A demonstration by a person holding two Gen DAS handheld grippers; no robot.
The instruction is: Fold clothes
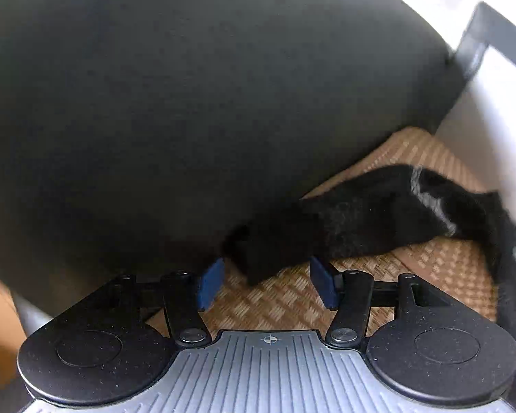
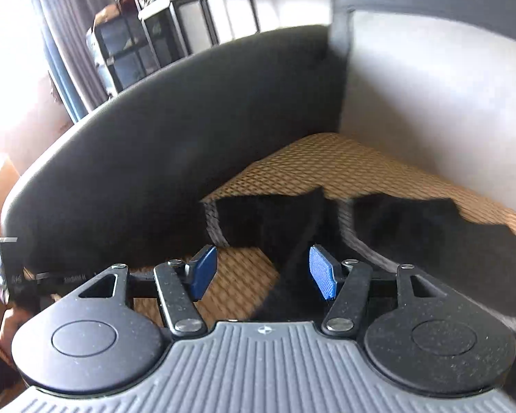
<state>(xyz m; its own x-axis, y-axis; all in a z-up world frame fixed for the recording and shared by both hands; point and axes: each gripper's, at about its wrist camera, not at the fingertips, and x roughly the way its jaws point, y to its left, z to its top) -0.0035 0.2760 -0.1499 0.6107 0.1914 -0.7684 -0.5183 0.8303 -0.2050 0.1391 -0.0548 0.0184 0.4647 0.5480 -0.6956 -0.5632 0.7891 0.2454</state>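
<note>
My left claw [image 1: 266, 280] hangs low over a woven tan mat [image 1: 292, 306], its two blue pads [image 1: 211, 284] spread wide apart with nothing gripped between them. The near end of a black garment [image 1: 361, 220] pokes in just ahead of the gap between the pads, lying on the mat rather than pinched; a pale grey stripe [image 1: 430, 203] runs across the cloth farther along, and the rest trails off toward the right edge of the view. A large dark rounded cushion [image 1: 189, 103], perhaps the padded back of a seat, fills most of the left camera's view just behind the garment. My right claw [image 2: 263, 272] is also wide open and holds nothing. It hovers over the same mat [image 2: 326, 161], where the black garment [image 2: 430, 234] lies spread in dark folds with a grey trimmed edge [image 2: 211, 220] curving along its left side. Part of the cloth reaches between and below the right claw's blue pads [image 2: 323, 277], though the motion blur makes it hard to say whether either pad touches it. Behind the mat, the dark cushion [image 2: 189, 137] curves around, meeting a pale panel with a dark frame [image 2: 430, 86] on the right. Farther back stand dark shelves [image 2: 148, 41] and a grey curtain [image 2: 62, 17] beside bright window light.
</note>
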